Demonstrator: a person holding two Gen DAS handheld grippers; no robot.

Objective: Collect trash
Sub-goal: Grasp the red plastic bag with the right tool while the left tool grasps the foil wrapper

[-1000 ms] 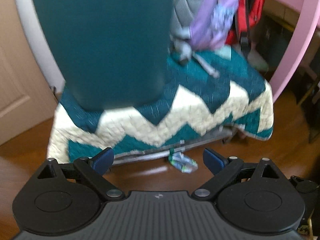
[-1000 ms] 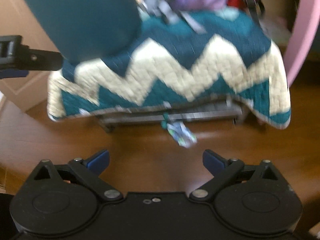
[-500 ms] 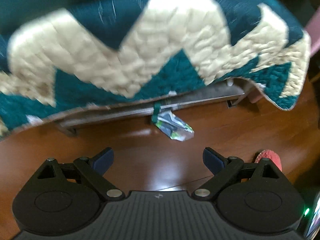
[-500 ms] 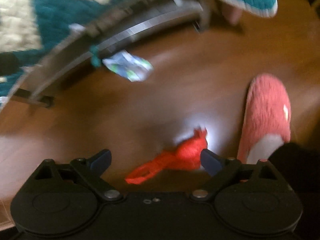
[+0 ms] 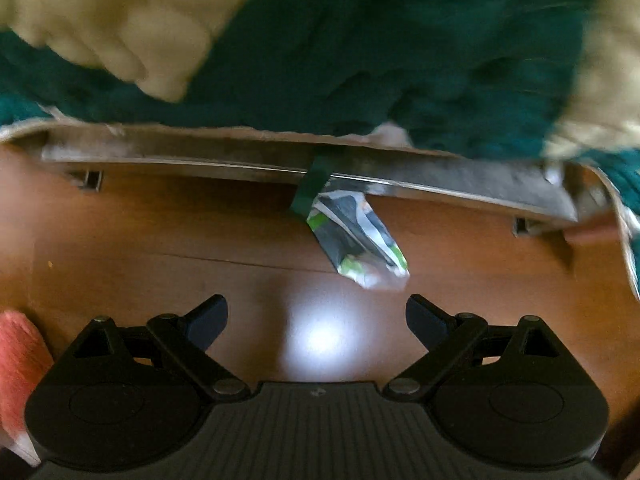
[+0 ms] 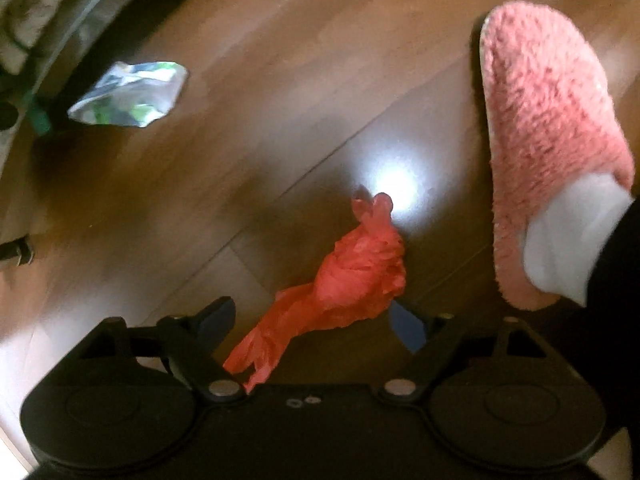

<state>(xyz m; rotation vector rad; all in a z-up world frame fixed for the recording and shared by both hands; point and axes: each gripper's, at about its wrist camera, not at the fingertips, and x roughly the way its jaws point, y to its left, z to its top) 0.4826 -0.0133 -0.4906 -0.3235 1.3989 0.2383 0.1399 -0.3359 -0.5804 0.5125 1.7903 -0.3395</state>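
Observation:
A crumpled silver and green wrapper [image 5: 358, 242] lies on the wooden floor under the bed's metal rail; it also shows at the upper left in the right wrist view as the wrapper [image 6: 130, 94]. My left gripper [image 5: 316, 316] is open just short of it, nothing between its fingers. A crumpled red plastic scrap [image 6: 340, 284] lies on the floor. My right gripper [image 6: 312, 322] points down over it, its jaws closing with the red scrap between them; the pads stand apart from it.
A teal and cream quilt [image 5: 360, 40] hangs over the bed rail [image 5: 440, 180]. A person's foot in a pink fuzzy slipper [image 6: 548, 140] stands right of the red scrap; its edge shows as the slipper [image 5: 16, 364]. A green strap [image 5: 310, 190] hangs from the rail.
Both grippers have dropped toward the floor. The left one closed in on the wrapper; the right one turned away to the red scrap, which now lies between its narrowing fingers.

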